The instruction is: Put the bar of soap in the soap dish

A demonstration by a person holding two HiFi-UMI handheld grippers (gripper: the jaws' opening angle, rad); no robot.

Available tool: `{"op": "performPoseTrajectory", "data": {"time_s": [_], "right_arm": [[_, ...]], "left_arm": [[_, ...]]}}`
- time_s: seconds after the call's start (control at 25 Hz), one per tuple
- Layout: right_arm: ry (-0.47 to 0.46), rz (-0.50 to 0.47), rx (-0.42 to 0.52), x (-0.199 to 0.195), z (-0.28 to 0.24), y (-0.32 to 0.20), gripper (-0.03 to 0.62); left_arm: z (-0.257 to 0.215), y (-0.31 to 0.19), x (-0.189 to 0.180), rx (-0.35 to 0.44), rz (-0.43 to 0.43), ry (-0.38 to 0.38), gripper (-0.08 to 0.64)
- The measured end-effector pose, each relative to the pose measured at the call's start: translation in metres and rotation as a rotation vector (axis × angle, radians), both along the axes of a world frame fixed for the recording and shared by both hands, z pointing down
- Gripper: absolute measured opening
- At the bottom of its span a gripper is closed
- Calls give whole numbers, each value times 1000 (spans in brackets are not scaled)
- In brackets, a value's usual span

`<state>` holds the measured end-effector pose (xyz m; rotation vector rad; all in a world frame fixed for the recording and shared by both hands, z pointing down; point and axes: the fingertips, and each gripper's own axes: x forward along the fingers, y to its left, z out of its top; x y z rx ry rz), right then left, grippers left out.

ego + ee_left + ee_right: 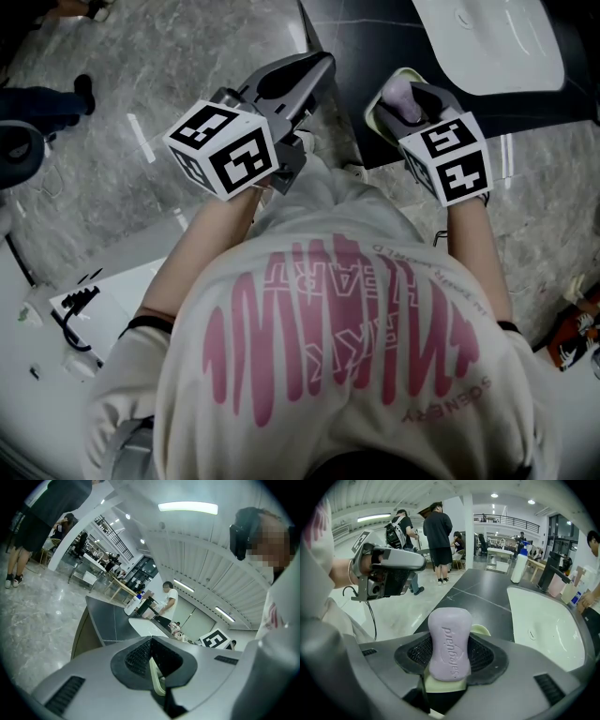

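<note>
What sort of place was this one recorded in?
Probably a large open workshop or showroom hall with a mock washroom counter: a white sink set in a dark countertop with a faucet, a polished marble floor, and other people standing among worktables behind.

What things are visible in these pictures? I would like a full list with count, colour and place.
soap: one, purple, between the right gripper's jaws
dish: one, pale green, at the counter's edge behind the soap
counter: one, black, ahead
basin: one, white, set in the counter
tap: one, black, at the basin
bottle: one, white, on the counter
left gripper: one, grey, shut, empty
right gripper: one, grey, shut on the soap
</note>
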<state>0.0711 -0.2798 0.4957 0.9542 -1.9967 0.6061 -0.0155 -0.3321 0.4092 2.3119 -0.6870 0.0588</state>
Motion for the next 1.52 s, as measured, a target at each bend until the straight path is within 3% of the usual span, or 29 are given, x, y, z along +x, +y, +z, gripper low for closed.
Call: {"op": "performPoseTrajectory", "data": {"time_s": [1.08, 1.52], "right_arm": [[-9, -24, -1, -5, 12, -1, 216], [-57, -33, -31, -5, 8, 1, 235]], "left_arm": [[4, 2, -5, -3, -12, 4, 0], [-1, -1, -1, 8, -6, 3, 0]]}}
